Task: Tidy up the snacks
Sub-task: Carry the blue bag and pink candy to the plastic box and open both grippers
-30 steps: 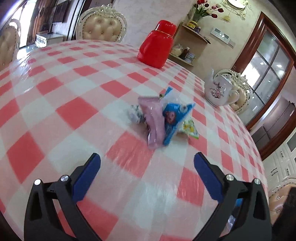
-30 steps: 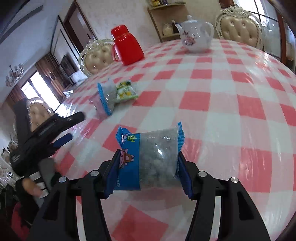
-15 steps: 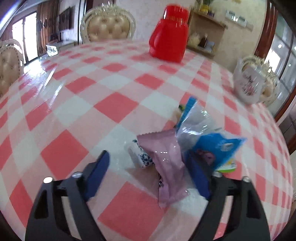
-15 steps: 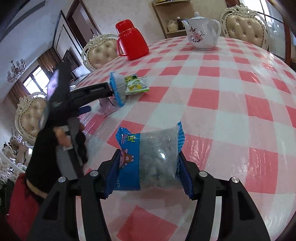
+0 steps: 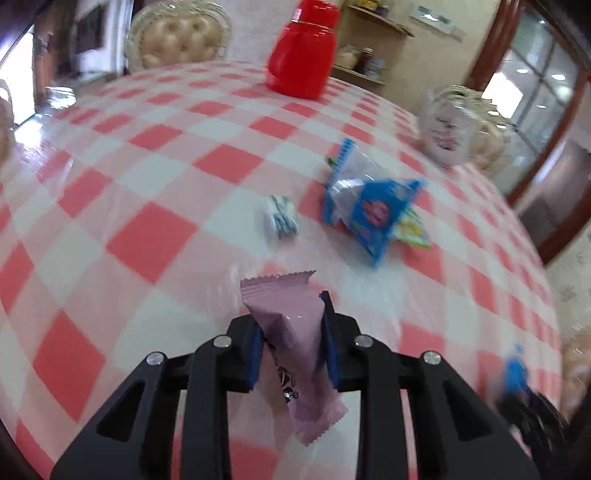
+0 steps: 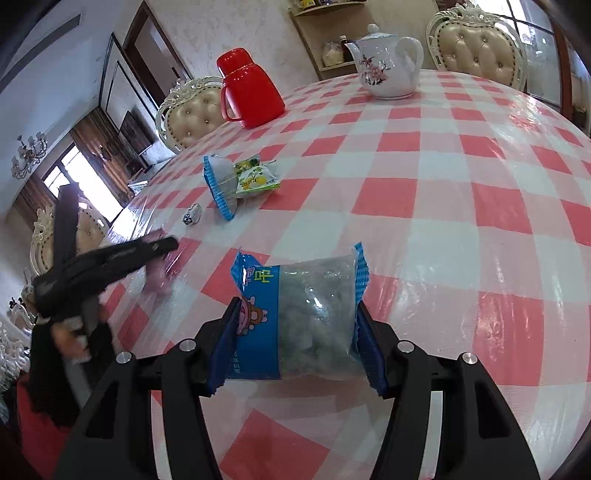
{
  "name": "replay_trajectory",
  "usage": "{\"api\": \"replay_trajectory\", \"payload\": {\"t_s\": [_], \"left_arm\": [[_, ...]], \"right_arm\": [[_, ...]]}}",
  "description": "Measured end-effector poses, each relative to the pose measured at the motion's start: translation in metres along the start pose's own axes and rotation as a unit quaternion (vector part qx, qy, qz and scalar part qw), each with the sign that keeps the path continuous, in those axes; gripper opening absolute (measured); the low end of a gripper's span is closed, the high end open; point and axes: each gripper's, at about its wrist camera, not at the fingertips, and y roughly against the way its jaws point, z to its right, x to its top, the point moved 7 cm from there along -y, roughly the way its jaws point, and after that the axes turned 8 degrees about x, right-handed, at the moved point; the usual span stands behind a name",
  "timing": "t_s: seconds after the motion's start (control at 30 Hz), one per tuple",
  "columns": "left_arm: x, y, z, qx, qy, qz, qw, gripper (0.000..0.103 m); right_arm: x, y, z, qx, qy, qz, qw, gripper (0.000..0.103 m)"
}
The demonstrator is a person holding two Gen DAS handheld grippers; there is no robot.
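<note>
My left gripper [image 5: 291,325] has a pink snack packet [image 5: 284,295] between its blue pads; the jaws are closing and press on it just above the checked tablecloth [image 5: 147,236]. Beyond it lie a small white-and-blue candy [image 5: 280,221], a blue-and-clear bag [image 5: 369,206] and a yellow-green packet [image 5: 413,230]. My right gripper [image 6: 298,318] is shut on another blue-and-clear snack bag [image 6: 310,306] near the table's front. In the right wrist view the left gripper [image 6: 162,245] is at the left, blurred, in front of the pile [image 6: 236,177].
A red jug [image 6: 251,96] and a white flowered teapot [image 6: 386,62] stand at the table's far side. Padded chairs [image 6: 476,44] ring the round table. A corner shelf [image 5: 369,33] with jars sits behind. A person's dark sleeve [image 6: 55,387] shows at the left.
The left gripper reached into the snack pile, closed from wide open onto the pink packet and drew it back away from the other snacks. The right gripper and its bag stayed still.
</note>
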Motion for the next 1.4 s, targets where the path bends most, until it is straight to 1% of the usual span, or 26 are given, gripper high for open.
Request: {"api": "replay_trajectory", "payload": {"t_s": [0.03,0.07,0.1,0.13,0.17,0.2,0.27,0.33,0.37,0.4,0.43,0.5,0.53,0.6,0.63,0.67,0.77,0.8,0.83,0.9,1.0,1.13,1.2,1.27,1.33,1.4], "left_arm": [[-0.005,0.004,-0.001,-0.008,-0.005,0.001,1.0,0.03],[-0.01,0.007,-0.004,-0.001,-0.008,0.006,0.9999,0.031],[-0.013,0.007,-0.005,0.005,-0.015,0.007,0.9998,0.037],[-0.015,0.005,-0.004,0.009,-0.023,0.005,0.9997,0.04],[-0.015,0.003,-0.003,0.006,-0.023,0.004,0.9997,0.047],[-0.015,0.003,-0.002,0.002,-0.021,0.006,0.9997,0.06],[-0.017,0.004,0.004,0.003,-0.033,0.006,0.9994,0.073],[-0.019,0.002,0.008,0.02,-0.049,0.011,0.9986,0.074],[-0.02,0.0,0.012,0.036,-0.064,0.013,0.9972,0.074],[-0.021,-0.002,0.014,0.05,-0.076,0.015,0.9957,0.073],[-0.021,-0.003,0.017,0.068,-0.087,0.015,0.9938,0.069],[-0.021,-0.004,0.017,0.099,-0.11,0.02,0.9887,0.024],[-0.022,-0.004,0.019,0.101,-0.122,0.021,0.9871,0.024],[-0.023,-0.001,0.019,0.084,-0.115,0.016,0.9897,0.022],[-0.023,0.003,0.019,0.068,-0.103,0.016,0.9922,0.022],[-0.024,0.012,0.018,0.046,-0.09,0.023,0.9946,0.022],[-0.034,0.036,0.019,0.026,-0.079,0.053,0.9951,0.022],[-0.039,0.042,0.018,0.019,-0.071,0.059,0.9956,0.022],[-0.048,0.047,0.015,0.003,-0.058,0.063,0.9963,0.022],[-0.06,0.055,0.011,-0.011,-0.035,0.067,0.9971,0.022],[-0.068,0.073,0.004,-0.012,-0.012,0.088,0.9959,0.022],[-0.083,0.092,-0.002,-0.021,0.008,0.099,0.9949,0.022],[-0.096,0.101,-0.001,-0.021,0.008,0.095,0.9952,0.022],[-0.107,0.115,0.005,-0.029,0.004,0.101,0.9945,0.022],[-0.119,0.127,0.011,-0.021,-0.009,0.109,0.9937,0.022],[-0.13,0.135,0.016,-0.022,-0.019,0.111,0.9933,0.022]], "right_arm": [[0.0,0.0,-0.001,0.001,0.002,0.0,1.0,0.058],[-0.001,0.0,-0.003,0.002,0.003,0.0,1.0,0.058],[-0.001,0.001,-0.003,0.002,0.004,0.001,1.0,0.058],[-0.001,0.001,-0.004,0.003,0.005,0.001,1.0,0.058],[-0.001,0.002,-0.005,0.003,0.006,0.002,1.0,0.058],[-0.001,0.002,-0.005,0.003,0.006,0.002,1.0,0.058],[-0.001,0.002,-0.004,0.0,0.005,0.0,1.0,0.058],[-0.001,0.001,-0.004,-0.003,0.006,-0.002,1.0,0.058],[-0.001,0.001,-0.004,-0.003,0.007,-0.002,1.0,0.058],[0.0,0.001,-0.005,-0.005,0.009,-0.001,1.0,0.058],[-0.001,0.001,-0.005,-0.006,0.01,-0.001,1.0,0.058],[0.0,0.001,-0.003,-0.007,0.01,0.001,1.0,0.058],[0.001,0.001,-0.002,-0.007,0.009,0.003,1.0,0.058],[0.003,0.003,0.001,0.001,0.002,0.011,1.0,0.057],[0.004,0.005,0.002,0.006,-0.002,0.019,1.0,0.057],[0.006,0.006,0.004,0.009,-0.006,0.025,1.0,0.057],[0.01,0.01,0.013,0.023,-0.03,0.042,0.998,0.057],[0.011,0.011,0.015,0.026,-0.036,0.046,0.998,0.057],[0.012,0.013,0.016,0.028,-0.04,0.051,0.998,0.057],[0.012,0.015,0.016,0.026,-0.041,0.058,0.997,0.057],[0.007,0.022,0.012,0.017,-0.037,0.067,0.997,0.057],[-0.021,0.039,0.002,0.025,-0.059,0.06,0.996,0.057],[-0.034,0.05,-0.004,0.029,-0.067,0.062,0.995,0.057],[-0.049,0.064,-0.014,0.041,-0.072,0.066,0.994,0.057],[-0.059,0.072,-0.022,0.042,-0.068,0.068,0.994,0.057],[-0.07,0.082,-0.03,0.041,-0.065,0.073,0.994,0.057]]}}
